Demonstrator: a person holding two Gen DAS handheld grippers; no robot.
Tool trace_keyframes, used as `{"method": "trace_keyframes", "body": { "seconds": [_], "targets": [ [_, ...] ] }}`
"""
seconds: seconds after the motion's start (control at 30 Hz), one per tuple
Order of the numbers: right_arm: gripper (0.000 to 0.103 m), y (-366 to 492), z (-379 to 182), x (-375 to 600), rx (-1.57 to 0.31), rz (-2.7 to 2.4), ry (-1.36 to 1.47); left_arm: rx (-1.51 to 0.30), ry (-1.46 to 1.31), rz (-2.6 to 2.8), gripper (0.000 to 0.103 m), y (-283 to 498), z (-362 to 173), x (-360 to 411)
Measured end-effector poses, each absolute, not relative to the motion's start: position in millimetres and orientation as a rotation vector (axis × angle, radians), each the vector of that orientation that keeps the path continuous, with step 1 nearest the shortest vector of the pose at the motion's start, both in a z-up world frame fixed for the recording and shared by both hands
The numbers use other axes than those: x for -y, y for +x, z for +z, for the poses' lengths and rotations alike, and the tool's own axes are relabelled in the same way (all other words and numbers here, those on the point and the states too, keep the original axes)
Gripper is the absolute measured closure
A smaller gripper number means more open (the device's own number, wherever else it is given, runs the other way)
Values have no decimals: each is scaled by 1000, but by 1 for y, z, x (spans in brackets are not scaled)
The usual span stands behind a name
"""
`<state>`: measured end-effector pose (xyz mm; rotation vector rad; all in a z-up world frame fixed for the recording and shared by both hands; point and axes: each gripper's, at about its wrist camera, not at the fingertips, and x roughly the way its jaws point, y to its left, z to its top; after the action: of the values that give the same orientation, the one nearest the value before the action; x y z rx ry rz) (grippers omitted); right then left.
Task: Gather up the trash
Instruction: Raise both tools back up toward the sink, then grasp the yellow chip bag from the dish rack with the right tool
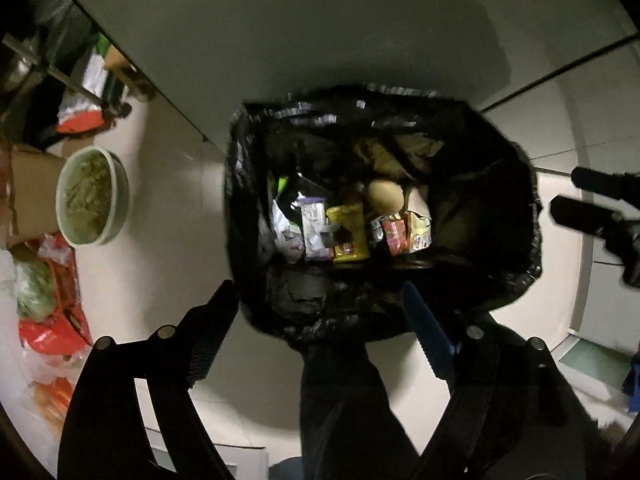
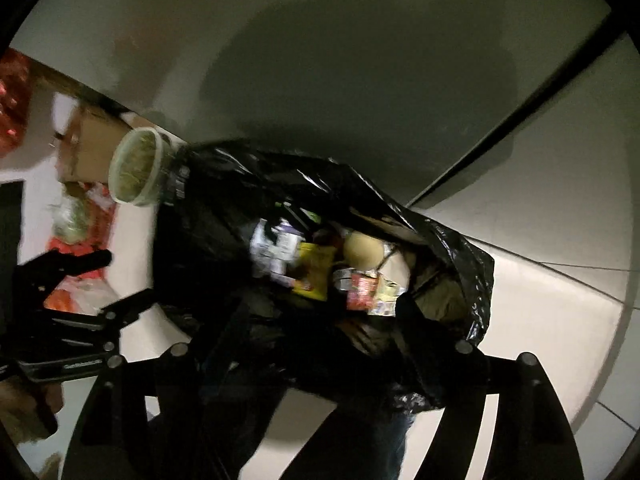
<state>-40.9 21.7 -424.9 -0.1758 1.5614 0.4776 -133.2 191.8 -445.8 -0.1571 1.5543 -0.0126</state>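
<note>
A black trash bag [image 1: 488, 240] stands open on the pale floor, holding several wrappers, a yellow packet [image 1: 348, 232] and a tan round item [image 1: 385, 195]. My left gripper [image 1: 320, 320] is open and empty, its fingers at the bag's near rim. My right gripper shows at the right edge of the left wrist view [image 1: 576, 196], open. In the right wrist view the bag [image 2: 224, 216] fills the middle with the yellow packet [image 2: 316, 270] inside; my right gripper [image 2: 320, 344] is open over its near rim, fingers dark against the plastic. The left gripper [image 2: 120, 280] shows at the left, open.
A round tub of greenish food [image 1: 92, 196] stands left of the bag beside a cardboard box [image 1: 34, 192]. Red and clear bags [image 1: 52, 320] lie along the left. A grey wall [image 1: 320, 40] rises behind the bag. The tub also shows in the right wrist view [image 2: 136, 166].
</note>
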Motion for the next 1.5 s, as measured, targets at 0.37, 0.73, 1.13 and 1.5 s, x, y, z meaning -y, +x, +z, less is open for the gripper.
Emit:
{"method": "trace_keyframes", "body": {
  "seconds": [0.37,0.73,1.13,1.5],
  "targets": [
    [14,-32,-159,30,-1195,746,109,-1196,-110,-188,14,-154,-218,-159],
    [6,124,-95,186,-896,118,99,-961,-5,-248,14,-107,-132,-100],
    [21,220,-177,219,-1235,258,-133,-1000,-124,-128,14,-92,-128,-102],
    [74,199,-136,267,-1146,358,29,-875,-238,-240,14,3,-71,-59]
  ]
}}
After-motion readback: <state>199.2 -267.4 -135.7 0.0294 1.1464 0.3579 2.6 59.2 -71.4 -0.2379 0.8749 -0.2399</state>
